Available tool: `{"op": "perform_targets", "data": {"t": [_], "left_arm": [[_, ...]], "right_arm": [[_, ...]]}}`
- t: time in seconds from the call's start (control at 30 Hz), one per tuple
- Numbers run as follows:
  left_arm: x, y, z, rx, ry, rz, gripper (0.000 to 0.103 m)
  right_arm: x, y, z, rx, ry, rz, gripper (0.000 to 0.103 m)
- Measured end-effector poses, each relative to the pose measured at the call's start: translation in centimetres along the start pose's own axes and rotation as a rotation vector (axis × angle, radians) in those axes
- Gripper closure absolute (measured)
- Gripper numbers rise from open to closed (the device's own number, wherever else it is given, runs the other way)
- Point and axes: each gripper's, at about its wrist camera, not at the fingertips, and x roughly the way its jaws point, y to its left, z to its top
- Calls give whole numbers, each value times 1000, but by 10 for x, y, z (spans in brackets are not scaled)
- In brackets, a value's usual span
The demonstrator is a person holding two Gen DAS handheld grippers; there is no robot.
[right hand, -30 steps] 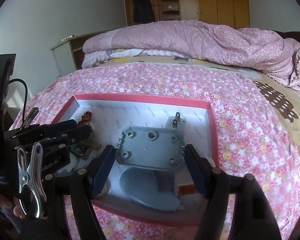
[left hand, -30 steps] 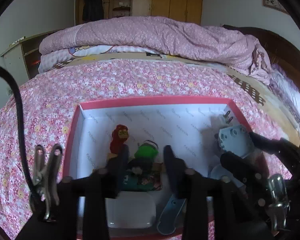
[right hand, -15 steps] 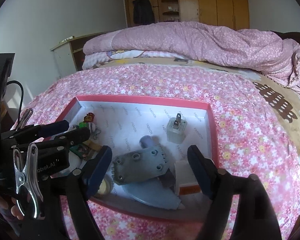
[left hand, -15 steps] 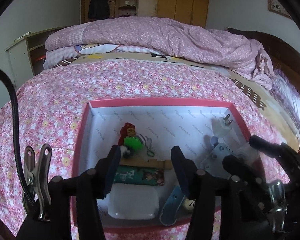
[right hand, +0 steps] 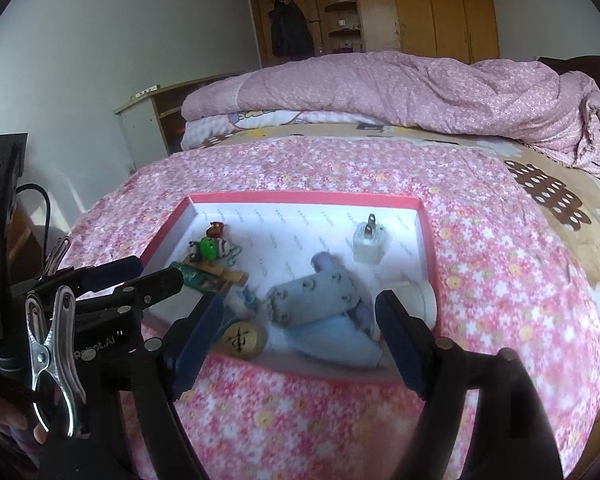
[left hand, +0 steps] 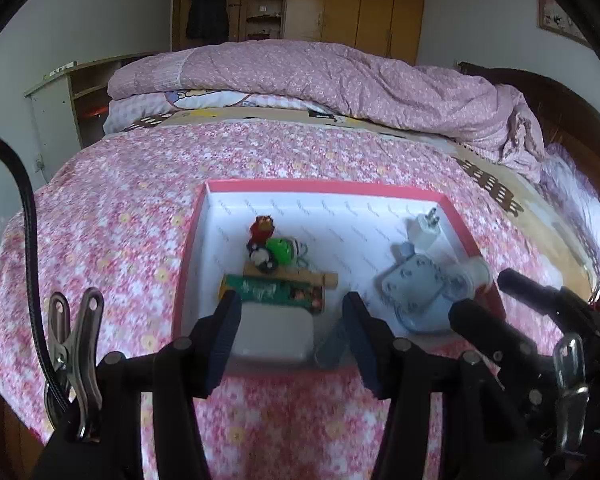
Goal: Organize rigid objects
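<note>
A white box with a red rim [left hand: 456, 216] lies on the flowered bedspread. In it are a red figure [left hand: 262, 228], a green toy [left hand: 280, 249], a green printed pack [left hand: 274, 291], a white case [left hand: 274, 334], a grey drilled plate [left hand: 414, 284] and a white plug charger [left hand: 426, 232]. My left gripper [left hand: 292, 312] hovers open over the box's near edge, above the white case, holding nothing. My right gripper [right hand: 298, 308] stands open at the near rim [right hand: 300, 372]. The grey plate [right hand: 312, 296] lies loose in the box beyond its fingers.
A gold round piece [right hand: 242, 340], a white cylinder [right hand: 416, 300] and a pale blue part [right hand: 332, 340] fill the box's near right corner. A folded pink quilt [left hand: 340, 76] lies at the bed's far end. A cabinet [left hand: 60, 100] and wardrobe [left hand: 360, 4] stand behind.
Both grippers opened and drew back out of the box toward its near rim. The left let go of the green toy. The right let go of the grey plate, now lying flat.
</note>
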Motion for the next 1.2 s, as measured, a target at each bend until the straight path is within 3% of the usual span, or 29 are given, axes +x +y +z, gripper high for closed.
{"op": "perform_targets", "data": {"t": [0.57, 0.63, 0.7, 1.2], "left_arm": [[-36, -11, -40, 13, 18, 38, 47], [-37, -13, -47, 22, 24, 43, 47], [-37, -14, -52, 28, 28, 47, 47], [-15, -5, -74, -15, 115, 75, 47]], "right_arm": [[-38, 1, -37, 50, 33, -8, 23], [-40, 0, -42, 58, 47, -18, 18], [-41, -2, -47, 68, 61, -22, 12], [-21, -7, -74, 90, 173, -112, 12]]}}
